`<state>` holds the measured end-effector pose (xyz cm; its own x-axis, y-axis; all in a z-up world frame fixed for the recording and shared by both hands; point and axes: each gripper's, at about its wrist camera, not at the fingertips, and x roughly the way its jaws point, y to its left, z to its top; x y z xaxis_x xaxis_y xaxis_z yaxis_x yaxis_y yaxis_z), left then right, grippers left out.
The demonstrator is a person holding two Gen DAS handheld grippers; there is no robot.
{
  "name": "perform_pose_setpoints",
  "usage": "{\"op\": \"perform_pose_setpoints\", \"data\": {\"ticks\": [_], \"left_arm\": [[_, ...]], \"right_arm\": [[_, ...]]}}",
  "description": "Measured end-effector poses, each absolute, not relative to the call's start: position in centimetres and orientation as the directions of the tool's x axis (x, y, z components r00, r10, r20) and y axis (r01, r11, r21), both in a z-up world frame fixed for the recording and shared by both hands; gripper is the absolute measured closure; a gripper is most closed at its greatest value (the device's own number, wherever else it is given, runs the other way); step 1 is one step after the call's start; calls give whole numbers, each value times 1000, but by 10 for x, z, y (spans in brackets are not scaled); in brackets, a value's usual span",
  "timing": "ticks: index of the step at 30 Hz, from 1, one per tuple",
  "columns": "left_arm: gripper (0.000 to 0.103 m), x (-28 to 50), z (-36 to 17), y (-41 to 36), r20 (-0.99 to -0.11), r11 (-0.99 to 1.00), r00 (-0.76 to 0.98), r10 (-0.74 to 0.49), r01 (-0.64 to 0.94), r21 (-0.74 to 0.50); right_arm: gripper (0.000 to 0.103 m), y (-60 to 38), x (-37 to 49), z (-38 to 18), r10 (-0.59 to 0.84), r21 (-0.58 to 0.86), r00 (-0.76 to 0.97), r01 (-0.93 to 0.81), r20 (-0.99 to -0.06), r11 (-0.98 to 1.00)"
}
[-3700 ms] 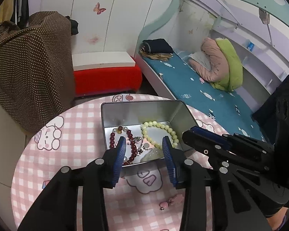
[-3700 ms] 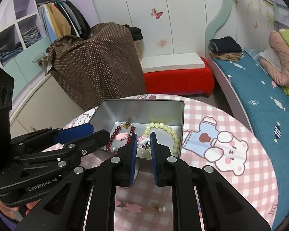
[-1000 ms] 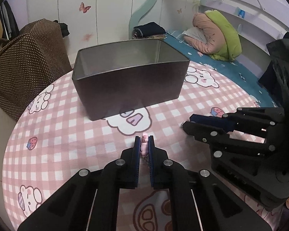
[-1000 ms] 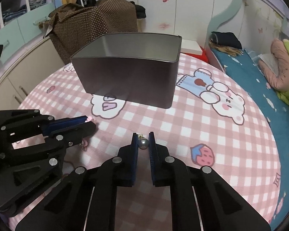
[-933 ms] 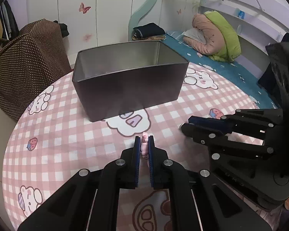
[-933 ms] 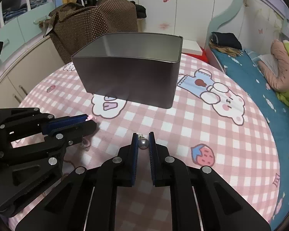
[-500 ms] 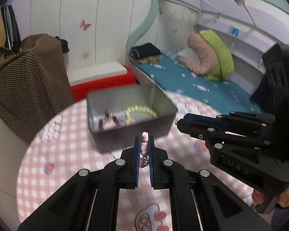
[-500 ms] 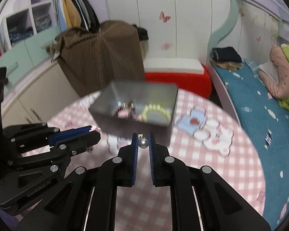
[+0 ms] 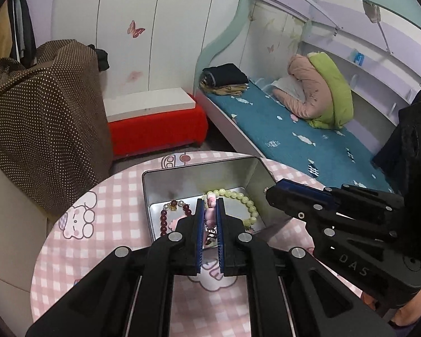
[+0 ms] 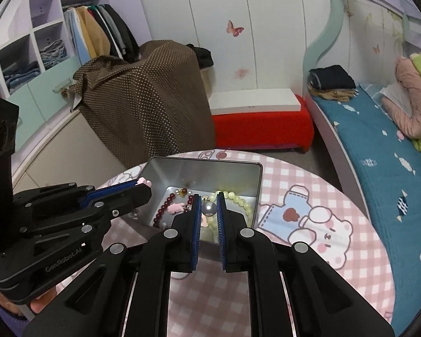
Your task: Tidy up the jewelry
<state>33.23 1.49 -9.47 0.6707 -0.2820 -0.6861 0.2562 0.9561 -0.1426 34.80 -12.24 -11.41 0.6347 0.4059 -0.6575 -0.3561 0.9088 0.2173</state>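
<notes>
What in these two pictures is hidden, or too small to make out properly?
- Left wrist view: the near part of the metal tin floor, hidden behind the left gripper.
- Left wrist view: the lower part of the pink charm, clamped between the blue pads.
- Right wrist view: the grey pearl piece's fitting, too small to make out.
- Right wrist view: the dark red bracelet, partly covered by the right gripper.
</notes>
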Motion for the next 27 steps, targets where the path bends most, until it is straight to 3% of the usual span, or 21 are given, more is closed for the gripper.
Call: {"op": "perform_pose_setpoints", "data": {"ticks": [6, 10, 15, 20, 22, 24, 25, 27], "left_arm": [[95, 342, -104, 15, -686, 959, 672, -277, 235, -158], [78, 341, -107, 16, -684, 963, 680, -264, 222, -151], [76, 339, -106, 16, -684, 965, 682, -257, 219, -144], [57, 334, -102, 22, -674, 967, 695, -253, 206, -150], [44, 329, -97, 25, -662, 968, 707, -248, 200, -149], [33, 322, -92, 26, -643, 970, 727, -241, 198, -140], [28, 317, -88, 26, -634, 973, 738, -229, 193, -127], [24, 306, -81, 27, -620, 977, 756, -210, 184, -105]], "right_arm": [[91, -122, 358, -127, 409, 234, 620, -346, -670, 908], [91, -122, 361, -133, 410, 240, 614, -343, -674, 908], [91, -122, 363, -135, 422, 260, 609, -339, -671, 904], [89, -130, 363, -130, 456, 309, 618, -336, -641, 890], [84, -136, 362, -128, 471, 338, 622, -328, -626, 882], [55, -141, 359, -124, 475, 353, 629, -319, -615, 880], [49, -143, 356, -121, 467, 349, 640, -312, -610, 884], [47, -148, 346, -112, 450, 334, 669, -304, -591, 892]]}}
